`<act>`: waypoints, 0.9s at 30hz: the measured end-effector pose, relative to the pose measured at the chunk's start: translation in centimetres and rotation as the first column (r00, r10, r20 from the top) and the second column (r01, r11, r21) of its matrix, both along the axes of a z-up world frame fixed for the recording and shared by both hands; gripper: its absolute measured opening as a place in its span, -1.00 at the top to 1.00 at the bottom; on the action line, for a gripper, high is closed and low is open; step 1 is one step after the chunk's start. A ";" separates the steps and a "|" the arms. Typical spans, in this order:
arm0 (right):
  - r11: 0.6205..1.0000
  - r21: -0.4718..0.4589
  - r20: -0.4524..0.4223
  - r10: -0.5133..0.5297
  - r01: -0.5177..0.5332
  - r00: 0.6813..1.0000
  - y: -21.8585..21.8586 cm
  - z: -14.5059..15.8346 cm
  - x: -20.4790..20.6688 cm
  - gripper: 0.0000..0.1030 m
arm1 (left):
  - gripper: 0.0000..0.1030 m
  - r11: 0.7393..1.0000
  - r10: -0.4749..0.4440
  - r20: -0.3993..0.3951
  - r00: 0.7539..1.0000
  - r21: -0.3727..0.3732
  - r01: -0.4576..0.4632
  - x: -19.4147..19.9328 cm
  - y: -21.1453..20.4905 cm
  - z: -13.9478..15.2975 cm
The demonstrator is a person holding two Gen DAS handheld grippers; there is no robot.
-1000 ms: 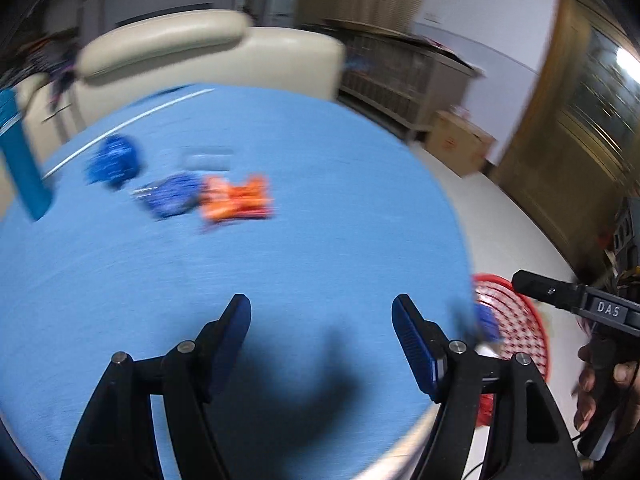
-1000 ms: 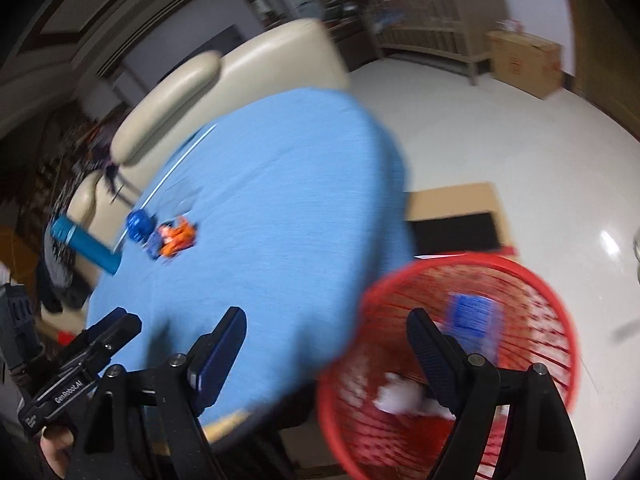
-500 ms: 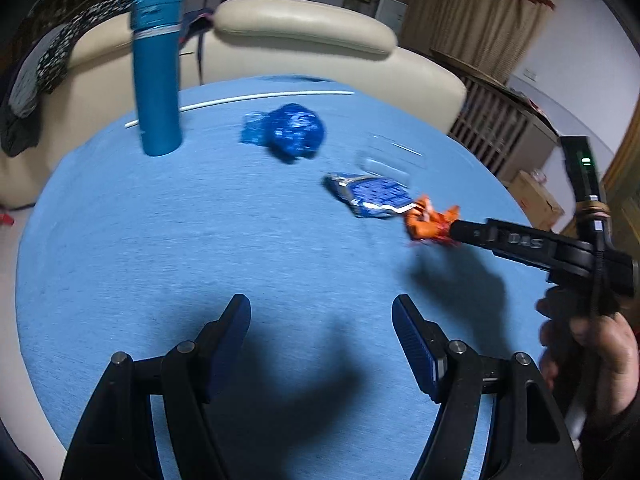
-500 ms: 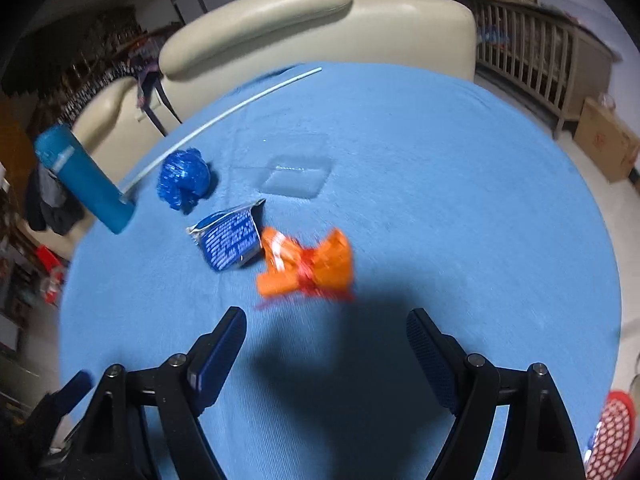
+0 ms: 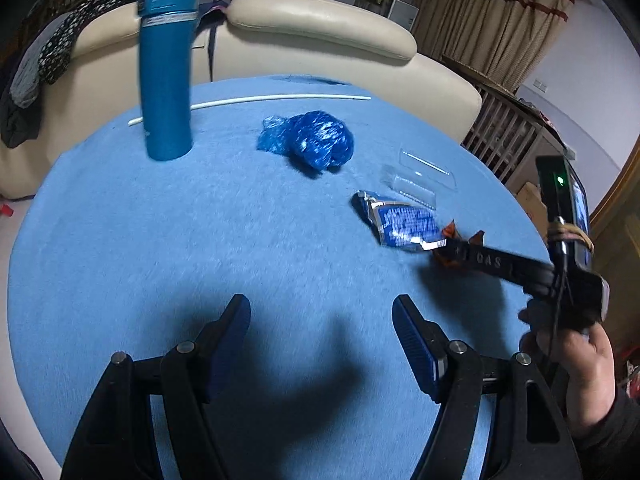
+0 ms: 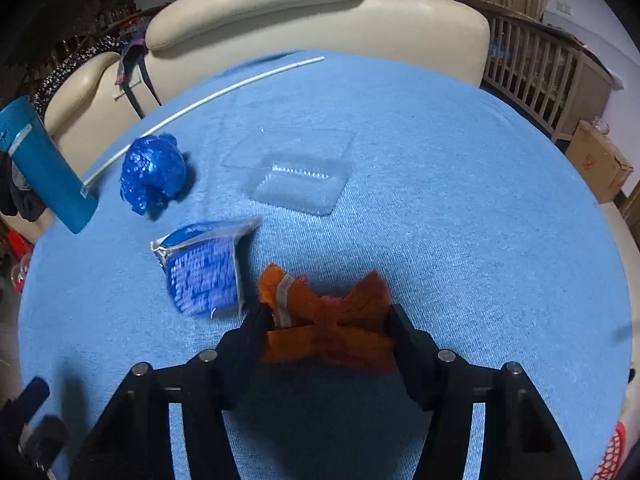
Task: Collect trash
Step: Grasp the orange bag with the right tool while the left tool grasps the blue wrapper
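My right tool [image 6: 326, 316] has just been closing, and the orange wrapper [image 6: 320, 320] now sits between its jaws, both pads against the crumpled film; half a second ago the same wrapper lay clear ahead of wide jaws. I judge this to be the pick-up stage: the wrapper is gripped but rests low on the surface [image 6: 460, 208], not yet lifted. The red basket [image 6: 614, 454] shows only as a sliver at the lower right edge, so a carry across follows. My left tool [image 5: 322, 332] hangs open and empty over bare cloth, and its view has swung from the surface edge to the trash. The wrapper is thin, creased film, pinched at the middle like a bow. Just beside it lies a flat blue foil packet [image 6: 202, 270] with silver seams. Farther off sit a balled blue bag [image 6: 152, 174], glossy and wrinkled, and a clear shallow tray [image 6: 296, 172], rigid. A teal bottle [image 5: 166, 68] and a white stick [image 6: 200, 98] stand beyond. The cloth is a napped blue.
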State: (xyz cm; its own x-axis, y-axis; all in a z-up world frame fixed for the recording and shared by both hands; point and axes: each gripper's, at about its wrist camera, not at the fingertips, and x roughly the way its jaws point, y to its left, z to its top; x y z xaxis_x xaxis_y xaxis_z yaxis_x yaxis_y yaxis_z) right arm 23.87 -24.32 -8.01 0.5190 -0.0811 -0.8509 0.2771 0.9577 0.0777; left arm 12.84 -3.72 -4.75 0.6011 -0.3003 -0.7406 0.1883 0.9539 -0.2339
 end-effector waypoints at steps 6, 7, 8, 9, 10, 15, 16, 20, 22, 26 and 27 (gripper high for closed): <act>1.000 0.027 0.017 0.008 -0.009 1.000 -1.0 0.1 -1.4 -0.22 | -0.50 0.998 -0.058 -0.002 0.998 -0.012 0.058 3.4 -3.6 0.3; 0.999 0.034 0.021 0.004 -0.005 1.000 -1.3 0.2 -1.8 -0.22 | -0.53 0.998 -0.066 -0.004 0.998 -0.011 0.066 3.9 -4.2 0.3; 0.999 0.046 0.027 -0.002 0.001 1.000 -1.8 0.4 -2.3 -0.22 | -0.53 0.997 -0.081 -0.008 0.997 -0.004 0.081 4.7 -5.4 0.3; 0.998 0.056 0.033 -0.009 0.007 0.999 -2.3 0.5 -2.9 -0.22 | -0.53 0.995 -0.096 -0.008 0.995 0.001 0.096 5.3 -6.3 0.2; 0.998 0.063 0.039 -0.014 0.012 0.999 -2.6 0.6 -3.3 -0.22 | -0.54 0.995 -0.104 -0.008 0.995 0.005 0.104 5.7 -6.9 0.2; 0.994 0.105 0.066 -0.038 0.031 0.997 -4.5 1.4 -5.6 -0.22 | -0.55 0.990 -0.127 -0.020 0.992 0.058 0.128 8.5 -11.0 -0.4; 0.993 0.114 0.069 -0.041 0.032 0.997 -4.8 1.5 -5.9 -0.22 | -0.55 0.989 -0.128 -0.023 0.991 0.067 0.130 8.8 -11.5 -0.6; 0.990 0.137 0.079 -0.044 0.033 0.996 -5.4 1.5 -6.6 -0.22 | -0.55 0.986 -0.114 -0.061 0.992 0.116 0.121 10.7 -13.0 -2.0; 0.989 0.145 0.080 -0.041 0.029 0.996 -5.5 1.4 -6.6 -0.22 | -0.55 0.985 -0.093 -0.070 0.993 0.139 0.102 11.3 -13.1 -2.7; 0.988 0.153 0.084 -0.032 0.019 0.996 -5.4 1.3 -6.7 -0.22 | 0.52 0.980 -0.110 -0.088 0.990 0.155 0.122 11.5 -13.0 -3.2; 0.988 0.155 0.085 -0.032 0.019 0.996 -5.3 1.3 -6.8 -0.22 | 0.66 0.981 -0.105 -0.080 0.991 0.155 0.116 11.5 -12.8 -3.1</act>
